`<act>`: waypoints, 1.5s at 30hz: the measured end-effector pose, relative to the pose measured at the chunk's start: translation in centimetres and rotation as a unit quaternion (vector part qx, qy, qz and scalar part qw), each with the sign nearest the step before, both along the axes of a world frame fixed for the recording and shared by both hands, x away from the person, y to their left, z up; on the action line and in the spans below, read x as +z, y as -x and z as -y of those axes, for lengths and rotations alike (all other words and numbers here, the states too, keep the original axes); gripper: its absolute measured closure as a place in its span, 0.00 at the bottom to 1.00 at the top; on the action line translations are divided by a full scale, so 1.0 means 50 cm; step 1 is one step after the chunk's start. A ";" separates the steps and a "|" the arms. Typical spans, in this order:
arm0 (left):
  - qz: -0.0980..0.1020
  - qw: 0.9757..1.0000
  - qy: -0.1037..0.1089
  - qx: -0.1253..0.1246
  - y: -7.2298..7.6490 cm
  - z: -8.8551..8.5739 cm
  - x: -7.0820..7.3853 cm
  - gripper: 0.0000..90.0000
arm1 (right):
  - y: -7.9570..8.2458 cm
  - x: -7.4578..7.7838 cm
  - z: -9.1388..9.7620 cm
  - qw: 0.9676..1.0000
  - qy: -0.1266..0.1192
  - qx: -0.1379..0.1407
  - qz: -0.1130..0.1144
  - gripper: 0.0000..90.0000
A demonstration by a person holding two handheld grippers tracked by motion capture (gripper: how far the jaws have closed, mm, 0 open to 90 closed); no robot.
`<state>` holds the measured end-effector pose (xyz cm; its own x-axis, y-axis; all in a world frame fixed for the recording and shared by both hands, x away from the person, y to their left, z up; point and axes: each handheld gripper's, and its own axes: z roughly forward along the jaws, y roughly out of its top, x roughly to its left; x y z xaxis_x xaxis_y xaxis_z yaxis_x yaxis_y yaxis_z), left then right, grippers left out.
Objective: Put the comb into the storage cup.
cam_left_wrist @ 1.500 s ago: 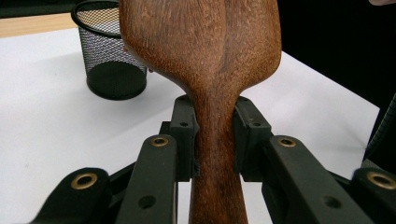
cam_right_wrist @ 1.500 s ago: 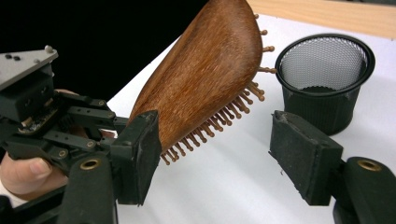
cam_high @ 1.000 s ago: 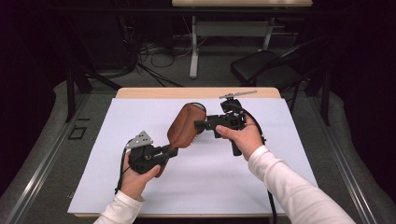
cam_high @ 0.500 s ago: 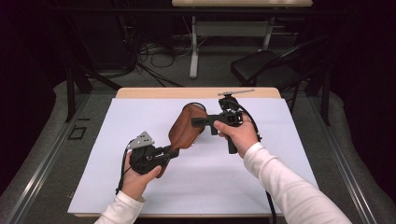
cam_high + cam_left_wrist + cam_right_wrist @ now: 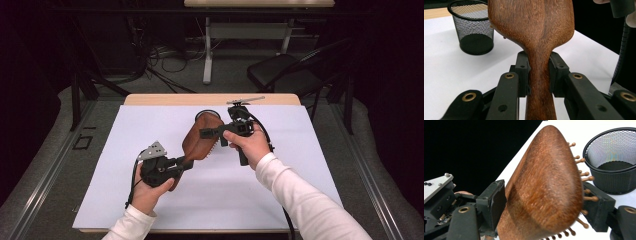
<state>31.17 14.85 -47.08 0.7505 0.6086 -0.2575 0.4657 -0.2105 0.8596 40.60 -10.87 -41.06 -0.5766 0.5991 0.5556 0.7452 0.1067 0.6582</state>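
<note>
A brown wooden hairbrush [image 5: 199,141] is held above the white table cover, its head tilted up and away. My left gripper [image 5: 187,163] is shut on its handle; in the left gripper view the pads [image 5: 522,72] press the narrow neck of the hairbrush [image 5: 536,32] from both sides. My right gripper [image 5: 210,136] reaches in from the right and straddles the head. In the right gripper view one pad [image 5: 496,202] lies against the smooth back of the hairbrush [image 5: 544,185] and the other against the wooden bristle pins.
A black mesh cup [image 5: 206,113] stands upright on the table just behind the brush, also seen as the mesh cup [image 5: 472,27] and mesh cup [image 5: 614,165]. The white cover [image 5: 120,140] spans the table. A dark chair [image 5: 285,75] and cables sit beyond the far edge.
The right gripper has moved left and closed in around the brush head. The left gripper has kept its hold on the handle, barely moving.
</note>
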 end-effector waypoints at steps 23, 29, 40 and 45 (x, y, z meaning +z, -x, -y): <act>0.001 1.000 0.001 -0.004 0.000 0.005 -0.002 0.81 | 0.001 -0.013 -0.009 1.000 -0.003 0.003 -0.009 0.30; -0.001 1.000 0.001 -0.006 0.000 0.006 -0.003 0.81 | 0.000 -0.015 -0.007 1.000 -0.010 0.001 -0.014 0.30; -0.006 1.000 0.000 -0.009 -0.003 0.006 -0.007 0.81 | -0.003 -0.021 -0.003 1.000 -0.017 0.003 -0.026 0.33; -0.009 1.000 -0.004 -0.010 -0.005 0.008 -0.011 0.81 | -0.004 -0.024 0.000 0.999 -0.022 -0.001 -0.036 0.35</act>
<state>31.43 14.45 -47.65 0.7574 0.5959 -0.2668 0.4768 -0.2257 0.8495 40.82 -10.87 -42.24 -0.5332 0.5735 0.6219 0.7910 0.0773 0.6070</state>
